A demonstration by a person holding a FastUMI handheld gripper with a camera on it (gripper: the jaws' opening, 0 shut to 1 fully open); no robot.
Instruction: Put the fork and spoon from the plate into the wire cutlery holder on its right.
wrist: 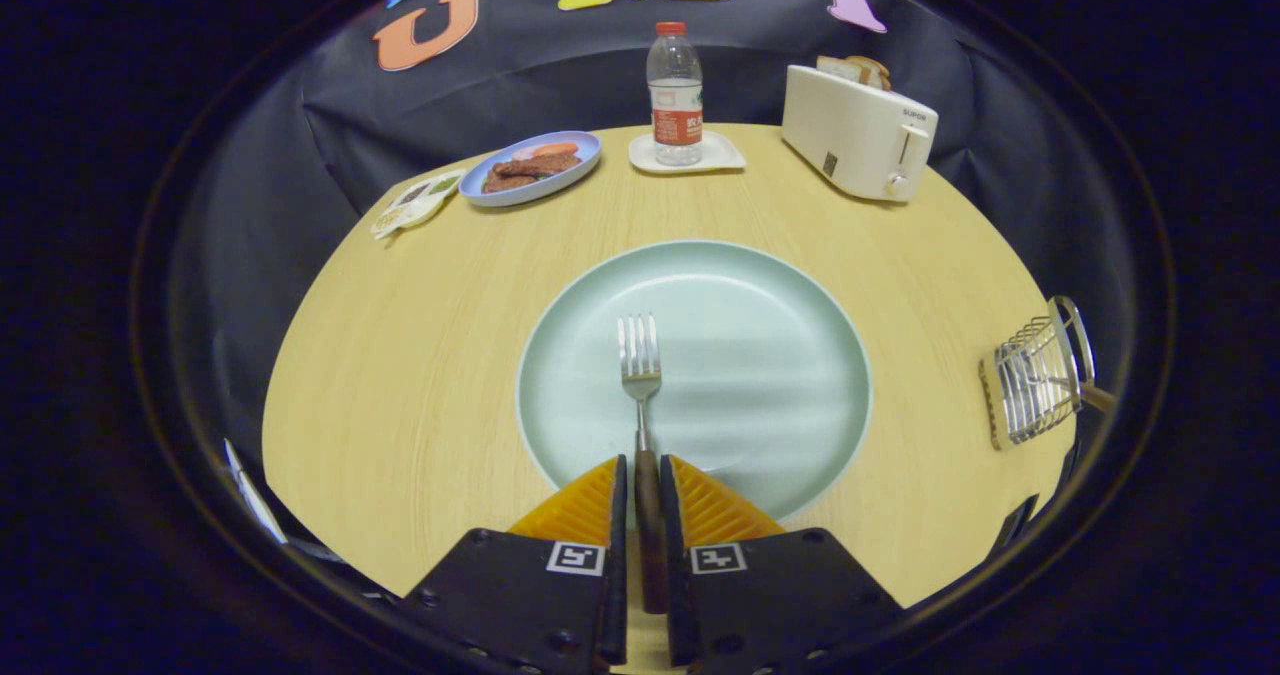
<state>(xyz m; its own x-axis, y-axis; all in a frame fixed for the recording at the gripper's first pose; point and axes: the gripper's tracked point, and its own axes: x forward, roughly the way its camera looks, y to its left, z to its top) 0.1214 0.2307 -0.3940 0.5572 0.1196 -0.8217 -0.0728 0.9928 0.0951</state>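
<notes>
Fork (640,385) clamped by its handle between closed jaws over plate (780,355), holder (1035,380) well right.

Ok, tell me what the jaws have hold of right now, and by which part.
The gripper is shut on the fork, gripping its dark handle, with the tines pointing ahead over the plate.

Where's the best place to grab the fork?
By its handle, from the handle end, as the gripper does now: both fingers press the dark handle of the fork. The handle is long, narrow and straight, so it fits between them, and the tines point away over the plate.
</notes>
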